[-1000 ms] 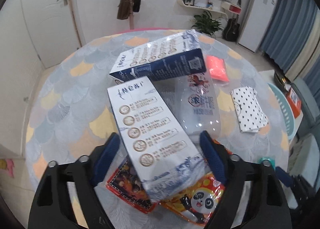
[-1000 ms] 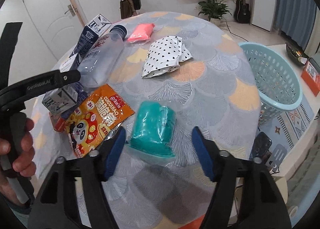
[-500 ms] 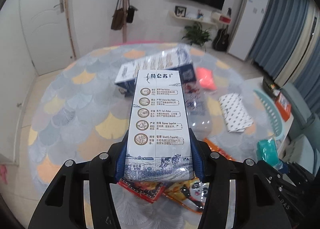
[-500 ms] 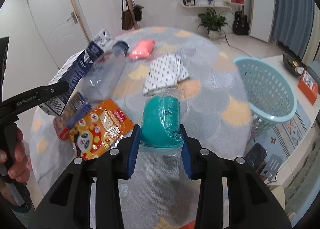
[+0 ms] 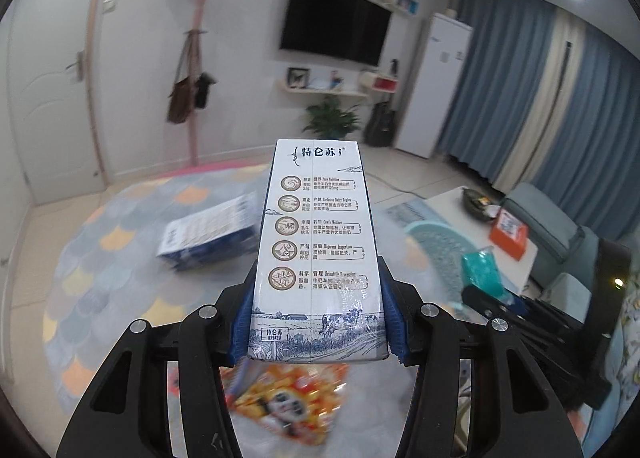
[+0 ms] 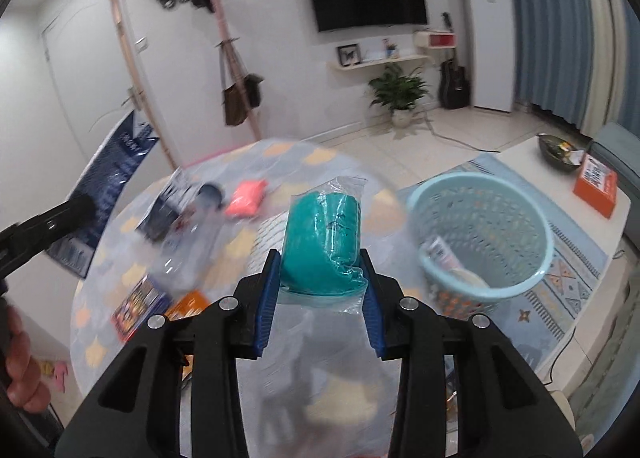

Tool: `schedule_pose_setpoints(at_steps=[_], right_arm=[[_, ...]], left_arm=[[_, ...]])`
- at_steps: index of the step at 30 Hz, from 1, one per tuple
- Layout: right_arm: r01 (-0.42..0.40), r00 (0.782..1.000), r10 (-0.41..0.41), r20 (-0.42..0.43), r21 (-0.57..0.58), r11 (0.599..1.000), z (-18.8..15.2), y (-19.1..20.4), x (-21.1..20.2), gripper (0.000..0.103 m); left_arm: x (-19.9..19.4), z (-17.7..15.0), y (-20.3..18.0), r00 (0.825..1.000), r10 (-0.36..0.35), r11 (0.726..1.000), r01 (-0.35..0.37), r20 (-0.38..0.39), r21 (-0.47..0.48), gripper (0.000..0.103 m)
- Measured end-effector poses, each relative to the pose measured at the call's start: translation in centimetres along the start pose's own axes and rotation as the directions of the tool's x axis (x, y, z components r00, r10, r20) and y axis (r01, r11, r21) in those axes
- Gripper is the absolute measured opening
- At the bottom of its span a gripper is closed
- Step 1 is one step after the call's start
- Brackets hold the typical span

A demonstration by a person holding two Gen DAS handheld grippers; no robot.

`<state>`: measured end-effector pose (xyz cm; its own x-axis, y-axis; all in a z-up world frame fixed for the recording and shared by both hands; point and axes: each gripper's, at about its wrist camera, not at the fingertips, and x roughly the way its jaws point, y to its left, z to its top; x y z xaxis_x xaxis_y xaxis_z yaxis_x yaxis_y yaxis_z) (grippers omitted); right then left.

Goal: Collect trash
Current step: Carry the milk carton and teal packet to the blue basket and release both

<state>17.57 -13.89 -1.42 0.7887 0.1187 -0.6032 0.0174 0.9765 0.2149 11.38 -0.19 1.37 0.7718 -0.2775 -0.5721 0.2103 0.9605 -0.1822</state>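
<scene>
The left gripper [image 5: 318, 322] clamps a white-and-blue milk carton [image 5: 318, 254] above the round table [image 5: 120, 258]. A second milk carton [image 5: 210, 234] lies on the table behind, an orange snack bag [image 5: 288, 398] below. At right, the teal bag [image 5: 482, 272] hangs near the light-blue basket [image 5: 436, 242].

teal bag [image 6: 322, 246], pale-blue basket [image 6: 532, 278], white-blue carton [image 5: 318, 254]

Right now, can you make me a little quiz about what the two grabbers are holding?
1. True or false: the left gripper is shut on the milk carton.
2. What is the right gripper holding? A) the pink packet B) the teal bag C) the bottle
3. Fill in: the blue basket stands beside the ____, not on it.

Key
1. True.
2. B, the teal bag; the pink packet and the bottle lie on the table.
3. Table.
</scene>
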Motion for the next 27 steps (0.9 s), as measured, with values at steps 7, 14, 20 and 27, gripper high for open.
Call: schedule_pose_setpoints(at_steps=[7,14,20,27], right_arm=[[0.11,0.994,-0.111,0.009,0.026,0.994,3.0,-4.8,0.8,0.035],[0.201,0.979,-0.203,0.014,0.072,0.977,5.3,-10.7,2.5,0.035],[0.197,0.98,-0.192,-0.044,0.196,0.961,5.8,-16.9,6.1,0.035],[0.217,0.975,-0.185,-0.125,0.334,0.917,5.1,-23.1,10.5,0.035]], left_arm=[[2.4,2.6,-5.5,1.0,-0.013,0.996,0.012,0.002,0.086,0.051],[7.2,5.5,-11.0,0.992,-0.123,0.984,0.127,-0.039,0.123,0.051],[11.9,6.3,-15.4,0.98,-0.182,0.967,0.193,-0.081,0.166,0.051],[18.3,6.7,-18.3,0.967,-0.199,0.96,0.226,-0.162,0.168,0.051]])
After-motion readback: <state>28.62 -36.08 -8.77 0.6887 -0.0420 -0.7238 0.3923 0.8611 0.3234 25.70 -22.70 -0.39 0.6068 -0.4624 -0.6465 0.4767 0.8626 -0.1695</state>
